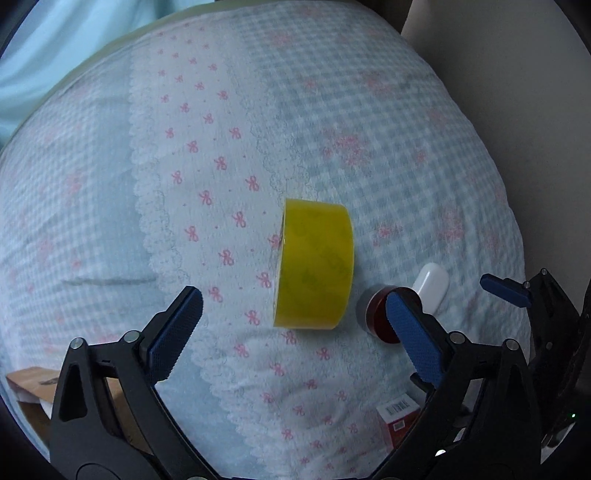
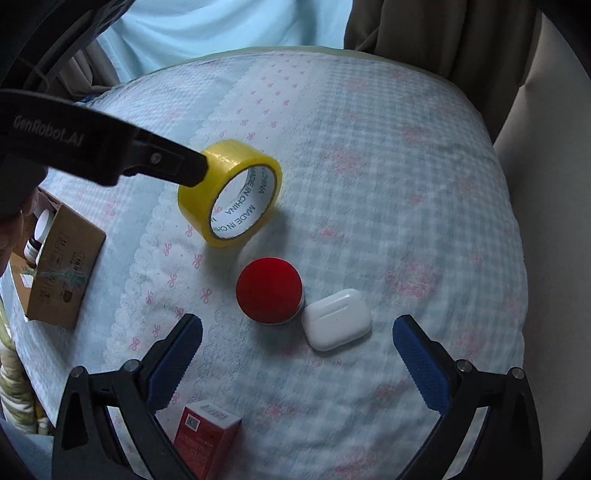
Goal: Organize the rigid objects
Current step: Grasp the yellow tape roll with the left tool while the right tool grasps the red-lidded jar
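Observation:
A yellow tape roll (image 1: 314,264) stands on edge on the patterned bedspread (image 1: 221,147), just ahead of my open left gripper (image 1: 295,317). It also shows in the right wrist view (image 2: 231,192). A red-lidded jar (image 2: 269,291) and a white earbud case (image 2: 336,325) lie side by side ahead of my open right gripper (image 2: 297,343). Both show in the left wrist view, the jar (image 1: 376,314) and the case (image 1: 432,286), partly behind my left gripper's right finger. A small red box (image 2: 205,435) lies near my right gripper's left finger.
An open cardboard box (image 2: 62,266) holding small bottles sits at the left edge of the bed. The left gripper's arm (image 2: 110,155) reaches in over the tape roll. A beige wall (image 2: 546,221) borders the right side. Light blue fabric (image 2: 207,33) lies beyond the bed.

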